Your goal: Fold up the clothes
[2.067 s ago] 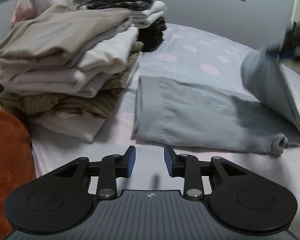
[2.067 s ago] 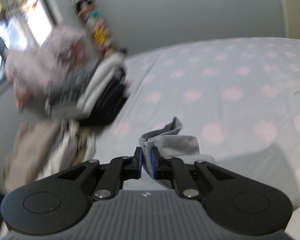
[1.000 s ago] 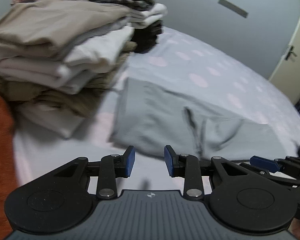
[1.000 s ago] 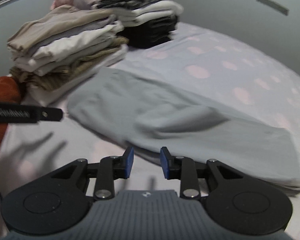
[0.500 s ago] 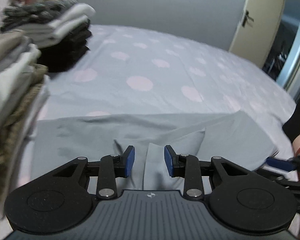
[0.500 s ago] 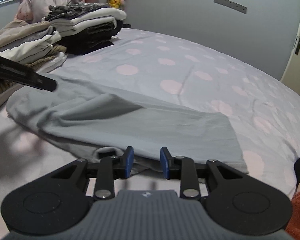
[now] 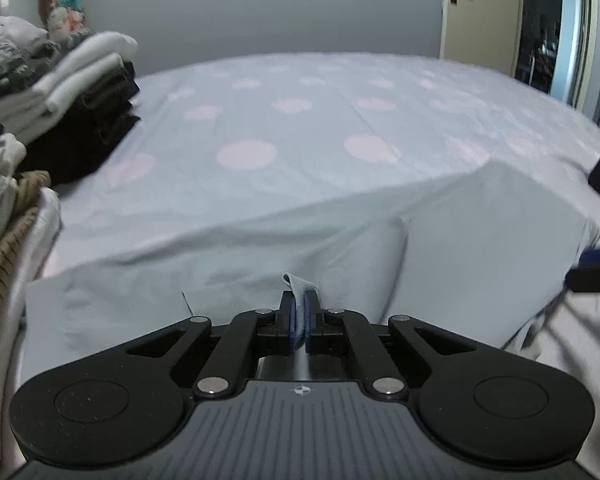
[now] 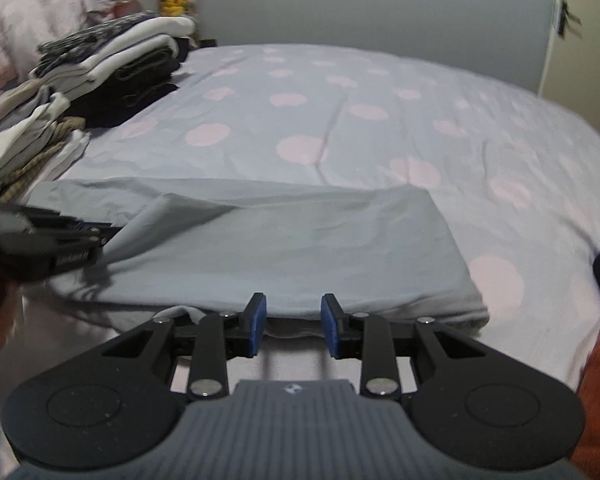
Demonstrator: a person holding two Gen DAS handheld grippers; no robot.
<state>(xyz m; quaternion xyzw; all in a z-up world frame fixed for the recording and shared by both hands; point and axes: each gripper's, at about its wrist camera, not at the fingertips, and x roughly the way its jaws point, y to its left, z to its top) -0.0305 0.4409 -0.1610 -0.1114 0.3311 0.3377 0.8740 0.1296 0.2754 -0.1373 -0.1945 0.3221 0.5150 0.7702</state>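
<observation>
A light grey garment (image 7: 340, 240) lies folded lengthwise on the polka-dot bed sheet (image 7: 300, 120). It also shows in the right wrist view (image 8: 284, 240). My left gripper (image 7: 299, 312) is shut on a fold of the garment's near edge, a bit of cloth sticking up between the pads. It appears in the right wrist view (image 8: 96, 236) at the garment's left end. My right gripper (image 8: 293, 320) is open, its fingers just at the garment's near edge, holding nothing. Its fingertip (image 7: 596, 264) shows at the right of the left wrist view.
Stacks of folded clothes (image 8: 112, 68) stand along the left side of the bed, with a nearer stack (image 7: 4, 208) close to my left gripper. A door (image 7: 476, 12) is at the back right. The far bed holds only the sheet.
My left gripper has moved in and closed on the garment's near edge. My right gripper has shifted slightly closer to the garment edge and stays open.
</observation>
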